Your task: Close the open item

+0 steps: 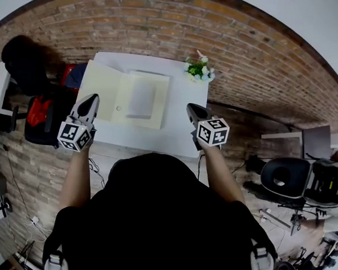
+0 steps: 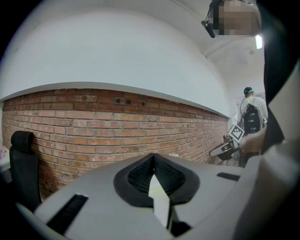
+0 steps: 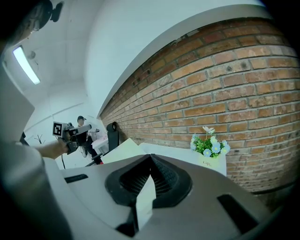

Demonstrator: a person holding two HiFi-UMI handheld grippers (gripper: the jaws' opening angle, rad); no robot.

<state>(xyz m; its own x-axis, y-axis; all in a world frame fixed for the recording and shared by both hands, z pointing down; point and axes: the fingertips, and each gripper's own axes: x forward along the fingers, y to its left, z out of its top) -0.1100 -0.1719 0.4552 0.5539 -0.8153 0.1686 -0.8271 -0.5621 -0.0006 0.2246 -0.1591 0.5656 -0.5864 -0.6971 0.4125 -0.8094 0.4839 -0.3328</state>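
Observation:
An open cream folder [image 1: 128,98] lies on the white table [image 1: 180,132], its left cover [image 1: 100,87] spread out to the left. In the right gripper view that cover [image 3: 123,149] shows as a pale slanted sheet beyond the jaws. My left gripper [image 1: 90,99] hovers by the folder's left edge, shut and holding nothing; in its own view [image 2: 153,158] the jaws meet in a line before the brick wall. My right gripper [image 1: 192,108] is right of the folder over the table, also shut and holding nothing [image 3: 151,158].
A small pot of flowers [image 1: 199,69] [image 3: 208,147] stands at the table's far right corner by the brick wall. A black chair [image 1: 25,60] and a red item [image 1: 40,109] are left of the table. Black equipment [image 1: 283,175] lies on the floor at right. A person [image 2: 251,112] stands far off.

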